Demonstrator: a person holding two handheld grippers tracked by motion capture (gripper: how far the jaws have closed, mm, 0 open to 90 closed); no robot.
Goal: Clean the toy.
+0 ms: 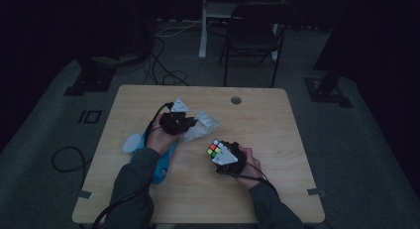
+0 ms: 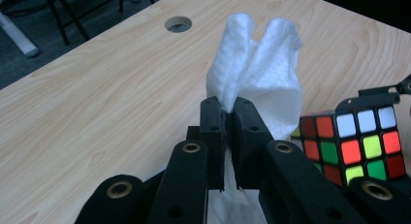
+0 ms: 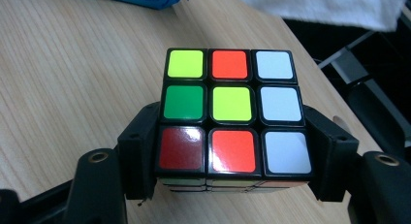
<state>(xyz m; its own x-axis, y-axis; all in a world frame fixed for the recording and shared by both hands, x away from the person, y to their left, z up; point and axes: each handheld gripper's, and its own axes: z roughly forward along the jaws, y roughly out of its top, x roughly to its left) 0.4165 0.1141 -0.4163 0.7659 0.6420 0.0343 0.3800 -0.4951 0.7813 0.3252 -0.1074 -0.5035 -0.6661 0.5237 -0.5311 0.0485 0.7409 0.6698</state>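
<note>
In the high view, the left gripper (image 1: 190, 124) holds a crumpled white tissue (image 1: 204, 125) over the middle of the wooden table (image 1: 267, 115), while the right gripper (image 1: 220, 152) carries a puzzle cube (image 1: 214, 148) nearby. In the left gripper view, the tissue stands upright, its folds rising above jaws pinched tight on its lower part. In the right gripper view, the cube (image 3: 231, 112) sits squarely between the jaws, clamped by its two sides, coloured face up

left gripper (image 1: 190, 124): jaws clamped, raised | right gripper (image 1: 218, 150): jaws clamped, low
</note>
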